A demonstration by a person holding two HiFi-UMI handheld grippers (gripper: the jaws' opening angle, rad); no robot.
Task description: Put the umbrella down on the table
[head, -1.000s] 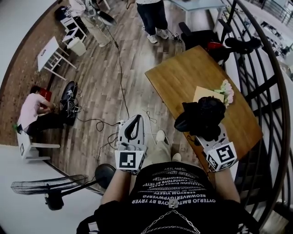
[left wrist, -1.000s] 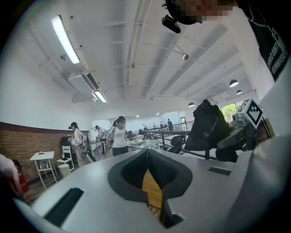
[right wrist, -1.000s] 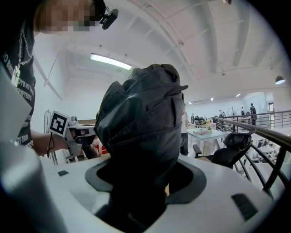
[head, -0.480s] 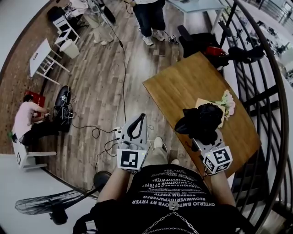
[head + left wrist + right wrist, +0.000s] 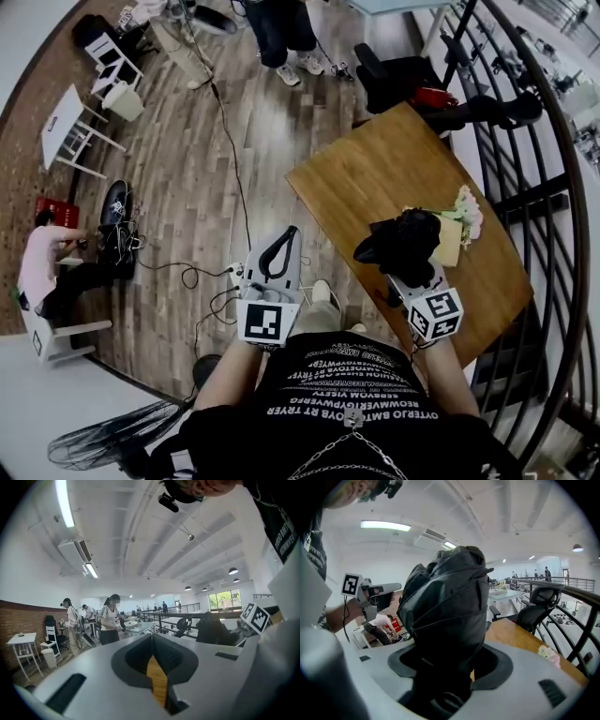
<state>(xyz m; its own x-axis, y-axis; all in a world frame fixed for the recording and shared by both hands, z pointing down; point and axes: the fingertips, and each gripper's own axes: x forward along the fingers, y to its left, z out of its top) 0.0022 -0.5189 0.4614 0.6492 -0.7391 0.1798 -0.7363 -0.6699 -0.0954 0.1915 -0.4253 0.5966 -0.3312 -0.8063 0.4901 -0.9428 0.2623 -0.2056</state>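
- Pale flowers [image 5: 464,208] and a tan card [image 5: 448,246] on the wooden table [image 5: 375,178], just beyond the umbrella [image 5: 403,242].
- Right gripper [image 5: 411,272] clamped wide on the folded umbrella over the table's near side; left gripper [image 5: 287,234] closed, empty, off its left edge.
- Lower toward the table than a second ago.
- Crumpled black fabric; smooth, round-cornered tabletop.

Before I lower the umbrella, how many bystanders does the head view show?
2. A standing person at the top edge, beyond the wooden table, shows legs only; a crouching person is on the floor at far left. More may stand outside the frame.
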